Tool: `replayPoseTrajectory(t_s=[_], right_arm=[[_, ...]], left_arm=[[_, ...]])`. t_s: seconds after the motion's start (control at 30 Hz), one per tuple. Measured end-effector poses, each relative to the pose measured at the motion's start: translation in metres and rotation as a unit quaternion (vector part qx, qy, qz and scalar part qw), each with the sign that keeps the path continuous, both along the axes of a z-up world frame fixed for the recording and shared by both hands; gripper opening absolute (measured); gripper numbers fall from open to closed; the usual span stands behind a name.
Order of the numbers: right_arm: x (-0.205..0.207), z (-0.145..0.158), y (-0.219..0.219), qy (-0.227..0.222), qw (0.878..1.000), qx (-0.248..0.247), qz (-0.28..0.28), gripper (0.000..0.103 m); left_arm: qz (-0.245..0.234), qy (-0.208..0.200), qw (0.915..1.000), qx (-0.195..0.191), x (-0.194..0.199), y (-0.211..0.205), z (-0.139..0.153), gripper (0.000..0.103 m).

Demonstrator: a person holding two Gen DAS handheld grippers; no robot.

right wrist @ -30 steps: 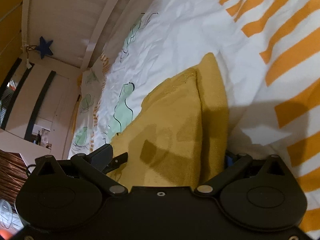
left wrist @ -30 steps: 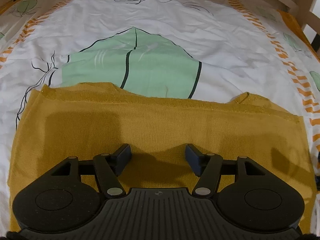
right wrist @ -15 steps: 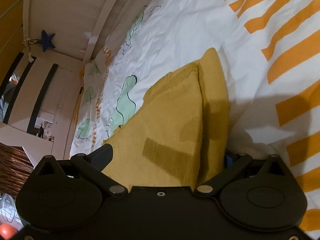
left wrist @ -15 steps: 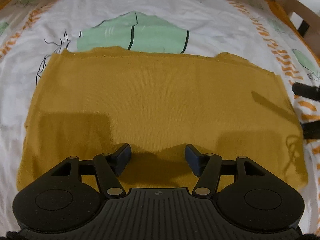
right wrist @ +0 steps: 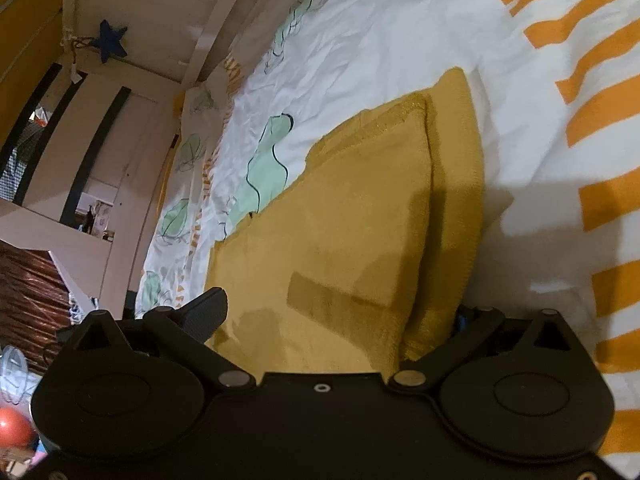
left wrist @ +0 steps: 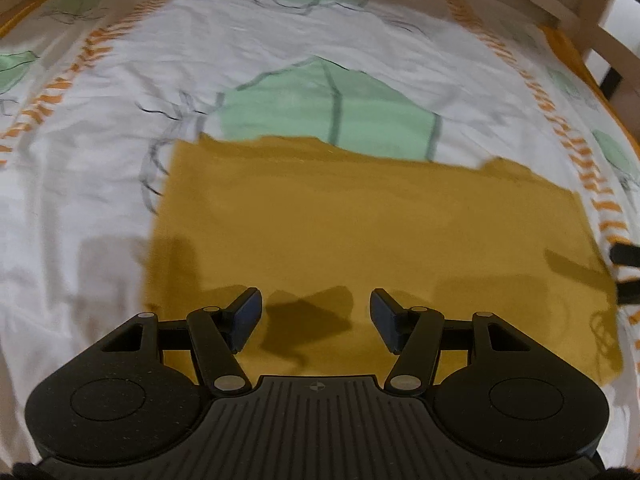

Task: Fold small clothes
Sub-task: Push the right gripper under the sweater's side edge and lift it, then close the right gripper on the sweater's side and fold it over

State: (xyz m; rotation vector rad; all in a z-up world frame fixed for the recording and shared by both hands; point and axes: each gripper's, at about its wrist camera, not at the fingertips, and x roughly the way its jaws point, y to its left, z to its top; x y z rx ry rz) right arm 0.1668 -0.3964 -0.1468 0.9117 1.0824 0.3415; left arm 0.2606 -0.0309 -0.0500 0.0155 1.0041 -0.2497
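Note:
A mustard-yellow knit garment (left wrist: 360, 232) lies flat and folded on the bed sheet. My left gripper (left wrist: 316, 316) is open and empty, hovering over the garment's near edge. In the right wrist view the garment (right wrist: 352, 224) shows two stacked layers, and its side edge sits between the wide-apart jaws of my right gripper (right wrist: 336, 316); one finger (right wrist: 204, 312) is above the cloth, the other is partly hidden beside it. The right gripper's fingertips (left wrist: 626, 256) show at the garment's right edge in the left wrist view.
The bed sheet (left wrist: 280, 52) is white with green leaf prints and orange striped borders (right wrist: 600, 100). A wooden bed rail (left wrist: 560, 8) runs along the far right. A blue star (right wrist: 108, 40) hangs on the wall; a red ball (right wrist: 14, 426) lies off the bed.
My left gripper has shifted right and lifted, so white sheet now shows left of the garment. My right gripper stays at the garment's side edge, open.

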Motion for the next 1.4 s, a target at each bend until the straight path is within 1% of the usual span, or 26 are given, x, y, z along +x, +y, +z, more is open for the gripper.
replayPoseTrajectory(t_s=[0.07, 0.1, 0.13, 0.17, 0.2, 0.23, 0.27, 0.3, 0.37, 0.43, 0.53, 0.67, 0.8, 0.93, 1.07, 1.23, 1.33, 1.4], right_arm=[[-0.001, 0.003, 0.008, -0.01, 1.0, -0.021, -0.002, 0.103], [-0.001, 0.005, 0.013, -0.013, 0.999, -0.034, -0.002, 0.097], [-0.001, 0.008, 0.017, -0.017, 0.999, -0.05, -0.001, 0.081], [-0.002, 0.01, 0.022, -0.017, 0.998, -0.066, 0.0, 0.07], [-0.003, 0.01, 0.024, -0.011, 0.997, -0.077, -0.002, 0.05], [-0.005, 0.01, 0.024, -0.003, 0.996, -0.085, -0.008, 0.028], [-0.007, 0.008, 0.025, 0.002, 0.996, -0.085, -0.012, 0.026], [-0.01, 0.008, 0.026, 0.003, 0.996, -0.088, -0.019, 0.026], [-0.012, 0.016, 0.033, -0.003, 0.993, -0.115, -0.027, 0.024], [-0.012, 0.028, 0.042, -0.016, 0.989, -0.142, -0.029, 0.023], [-0.004, 0.05, 0.06, -0.028, 0.986, -0.162, -0.028, 0.023], [0.014, 0.08, 0.094, -0.036, 0.981, -0.193, 0.0, 0.022], [0.034, 0.096, 0.133, -0.04, 0.977, -0.207, 0.033, 0.022], [0.052, 0.095, 0.18, -0.04, 0.974, -0.214, 0.066, 0.022], [0.063, 0.085, 0.228, -0.035, 0.971, -0.216, 0.101, 0.022], [0.069, 0.072, 0.278, -0.031, 0.968, -0.21, 0.134, 0.022], [0.07, 0.067, 0.304, -0.035, 0.961, -0.226, 0.157, 0.022], [0.07, 0.062, 0.317, -0.031, 0.954, -0.247, 0.168, 0.022]], left_arm=[[0.013, -0.002, 0.9999, -0.01, 0.008, 0.012, 0.001, 0.058], [0.018, 0.0, 0.9997, -0.017, 0.011, 0.018, 0.0, 0.058], [0.023, 0.002, 0.9994, -0.026, 0.014, 0.023, -0.002, 0.058], [0.025, 0.006, 0.9992, -0.031, 0.016, 0.026, -0.004, 0.058], [0.024, 0.013, 0.9992, -0.031, 0.019, 0.029, -0.006, 0.058], [0.02, 0.023, 0.9992, -0.026, 0.022, 0.03, -0.009, 0.058], [0.018, 0.03, 0.9991, -0.023, 0.024, 0.031, -0.01, 0.058], [0.015, 0.033, 0.9991, -0.024, 0.026, 0.034, -0.008, 0.058], [0.008, 0.029, 0.9989, -0.036, 0.028, 0.04, -0.004, 0.058], [0.011, 0.024, 0.999, -0.037, 0.031, 0.049, 0.0, 0.058], [0.02, 0.018, 0.999, -0.035, 0.034, 0.061, 0.006, 0.058], [0.031, 0.026, 0.9977, -0.055, 0.039, 0.079, 0.011, 0.058], [0.03, 0.025, 0.9975, -0.059, 0.041, 0.089, 0.017, 0.058], [0.027, 0.021, 0.9969, -0.071, 0.042, 0.1, 0.024, 0.058], [0.032, 0.028, 0.995, -0.091, 0.043, 0.117, 0.028, 0.058], [0.056, 0.027, 0.9928, -0.102, 0.047, 0.137, 0.031, 0.058], [0.063, 0.024, 0.9921, -0.105, 0.048, 0.144, 0.033, 0.058], [0.065, 0.025, 0.9919, -0.106, 0.048, 0.147, 0.033, 0.058]])
